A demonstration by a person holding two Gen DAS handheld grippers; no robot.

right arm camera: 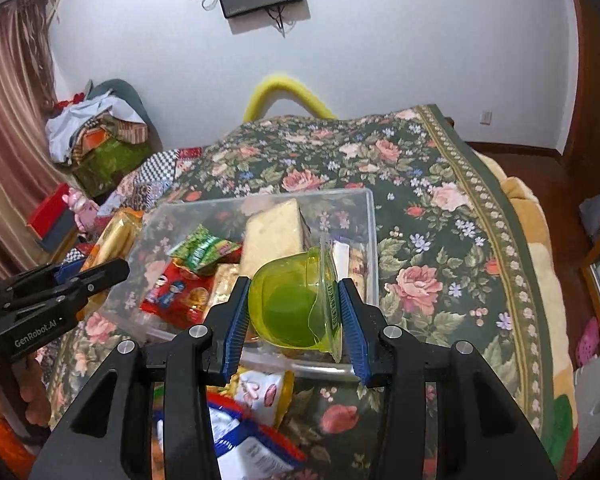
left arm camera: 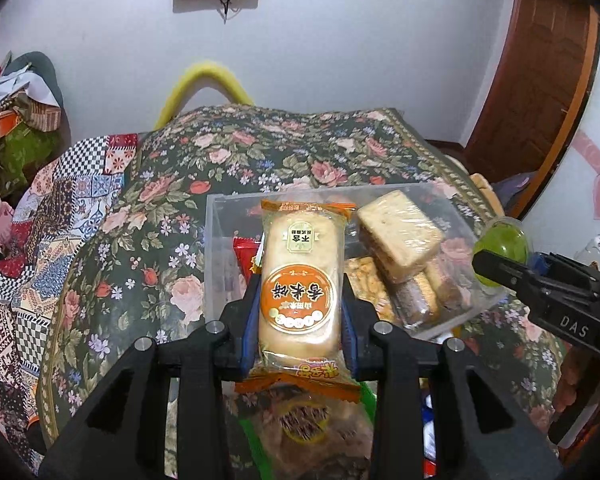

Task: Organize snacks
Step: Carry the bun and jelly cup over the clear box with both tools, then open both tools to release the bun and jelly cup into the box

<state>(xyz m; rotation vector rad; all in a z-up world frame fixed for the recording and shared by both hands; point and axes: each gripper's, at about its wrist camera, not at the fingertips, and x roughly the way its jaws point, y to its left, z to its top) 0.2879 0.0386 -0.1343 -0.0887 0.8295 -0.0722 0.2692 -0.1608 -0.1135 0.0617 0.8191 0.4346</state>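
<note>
My left gripper point(left arm camera: 300, 280) is shut on an orange-labelled rice cracker packet point(left arm camera: 300, 272), held above the near edge of a clear plastic box point(left arm camera: 220, 240). In the right wrist view my right gripper point(right arm camera: 290, 284) is shut on a green jelly cup point(right arm camera: 292, 304) turned on its side, over the near wall of the clear plastic box point(right arm camera: 370, 232). Inside the box lie a wrapped pale cake slice point(right arm camera: 274, 236), a red packet point(right arm camera: 172, 292) and a small green packet point(right arm camera: 202, 250). The right gripper with the jelly cup point(left arm camera: 500, 246) also shows at the right of the left wrist view.
The box stands on a bed under a floral blanket point(right arm camera: 440, 208). More snack packets point(right arm camera: 236, 432) lie loose on the blanket in front of the box. A yellow padded bar point(right arm camera: 284, 92) rises behind the bed. A pile of bags point(right arm camera: 96, 136) sits at the left wall.
</note>
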